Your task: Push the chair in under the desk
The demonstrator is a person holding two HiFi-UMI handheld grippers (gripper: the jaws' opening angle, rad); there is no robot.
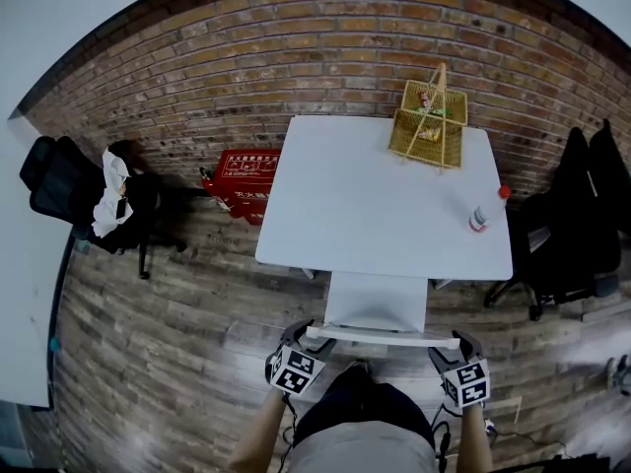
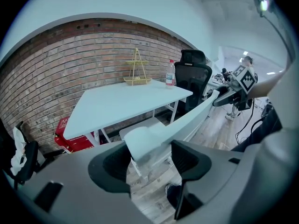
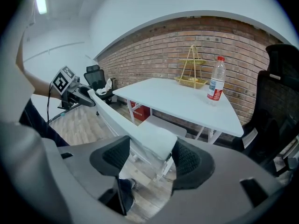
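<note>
Brick wall (image 1: 296,77) at back, wood floor (image 1: 148,363) below, white counter (image 1: 375,205) straight ahead of both tools. The chair (image 1: 377,304) sits betw. the tools & the counter, its seat front at or just under the counter's near edge and its back rail nearest the person. The left tool (image 2: 152,160) is clamped on the rail's left end and the right tool (image 3: 149,155) on its right end; the rail fills the gap betw. each pair of pads. Far beyond the tools on the counter are a wicker basket (image 1: 428,121) & a bottle (image 1: 479,217) near the right edge. Risks, as I judge: an uneven push would make the chair yaw, so a leg could catch the counter frame. A hard bump might tip the bottle. The pads hold only the rail ends, so they could slip off if a leg snags on a plank.
</note>
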